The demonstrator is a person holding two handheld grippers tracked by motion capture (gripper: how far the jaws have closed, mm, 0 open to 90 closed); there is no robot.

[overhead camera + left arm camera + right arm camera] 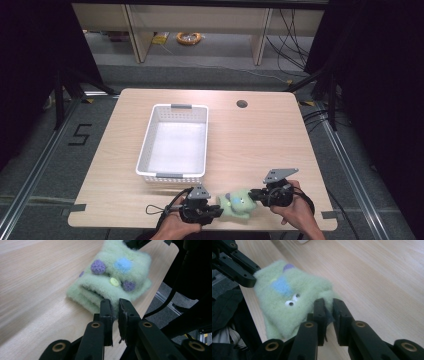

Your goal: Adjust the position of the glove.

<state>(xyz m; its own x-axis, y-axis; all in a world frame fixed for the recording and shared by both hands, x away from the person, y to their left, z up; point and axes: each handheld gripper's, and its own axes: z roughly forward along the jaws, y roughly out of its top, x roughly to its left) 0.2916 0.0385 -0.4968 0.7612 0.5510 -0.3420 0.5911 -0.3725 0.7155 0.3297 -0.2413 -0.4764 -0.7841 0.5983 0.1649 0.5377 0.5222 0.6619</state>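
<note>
**Green toy, held at both ends**

Toy (239,203): near tabletop (250,145) front edge, between tongs. Left tongs (216,210) clenched on one end; right tongs (251,195) clenched on other. Basket (145,147) behind. Grey floor, shelving beyond

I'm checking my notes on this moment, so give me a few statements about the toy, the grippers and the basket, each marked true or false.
1. The green fuzzy toy lies on the table near its front edge. True.
2. The toy is inside the white basket. False: the basket holds nothing.
3. The left hand-held gripper pinches an edge of the toy. True.
4. The right hand-held gripper hangs wide open above the basket. False: it is shut on the toy's other end.
</note>
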